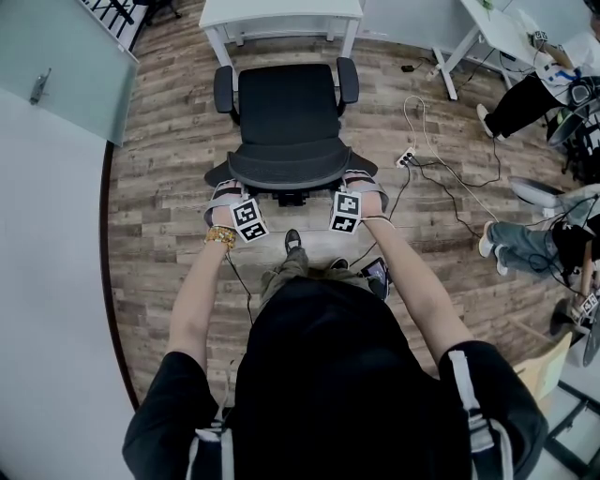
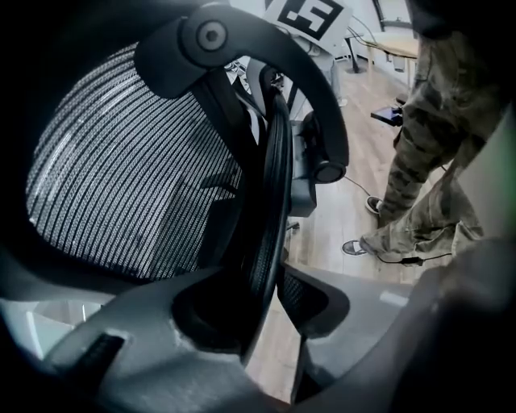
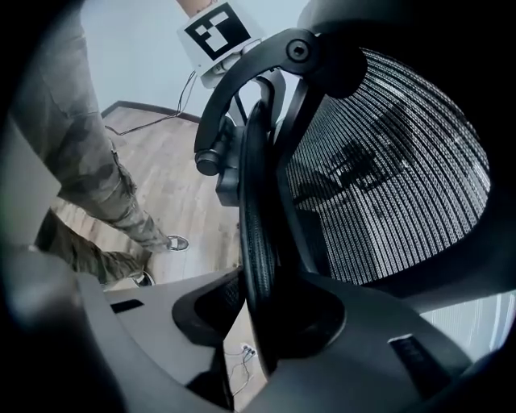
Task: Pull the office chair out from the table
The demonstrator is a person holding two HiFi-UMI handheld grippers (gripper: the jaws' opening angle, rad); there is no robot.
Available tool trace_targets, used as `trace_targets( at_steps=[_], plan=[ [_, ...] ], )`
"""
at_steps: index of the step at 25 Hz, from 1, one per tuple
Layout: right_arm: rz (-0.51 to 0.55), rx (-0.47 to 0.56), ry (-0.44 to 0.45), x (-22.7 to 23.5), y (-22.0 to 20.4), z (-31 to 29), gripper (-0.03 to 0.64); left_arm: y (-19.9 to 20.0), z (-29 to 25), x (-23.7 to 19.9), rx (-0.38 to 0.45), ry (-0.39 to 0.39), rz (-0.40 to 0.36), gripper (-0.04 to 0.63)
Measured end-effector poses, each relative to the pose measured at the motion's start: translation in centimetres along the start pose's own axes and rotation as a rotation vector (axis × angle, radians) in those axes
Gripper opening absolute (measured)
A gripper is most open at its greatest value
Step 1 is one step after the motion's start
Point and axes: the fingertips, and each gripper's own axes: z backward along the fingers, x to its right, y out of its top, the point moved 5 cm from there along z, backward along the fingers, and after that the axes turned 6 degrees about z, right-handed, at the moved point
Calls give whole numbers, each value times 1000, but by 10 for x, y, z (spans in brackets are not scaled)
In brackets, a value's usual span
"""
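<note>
Head view: black chair [image 1: 286, 112], curved mesh back, near white bench [image 1: 281, 14]. Back's rounded plastic rim pinched by left tongs [image 1: 226, 190] and right tongs [image 1: 362, 183]; wood-plank floor [image 1: 159, 178].

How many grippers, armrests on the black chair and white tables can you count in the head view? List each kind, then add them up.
Grippers: 2
Armrests on the chair: 2
White tables: 2
Total: 6
</note>
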Motion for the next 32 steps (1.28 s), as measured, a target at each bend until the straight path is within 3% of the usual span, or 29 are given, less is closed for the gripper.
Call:
trace_targets(
  at_steps=[9, 15, 19, 25, 32],
  plan=[
    [8, 8, -10, -7, 2, 4, 102, -2, 5, 5, 14, 0, 3, 155],
    [-59, 57, 37, 2, 3, 8, 121, -2, 7, 3, 54, -24, 28, 164],
    [-89, 107, 92, -3, 3, 19, 163, 3, 26, 2, 151, -18, 114, 192],
    [-144, 258, 21, 12, 5, 72, 137, 20, 89, 3, 338, 43, 190, 190],
    [-248, 523, -60, 44, 23, 163, 71, 67, 175, -18, 648, 143, 422, 127]
  ],
)
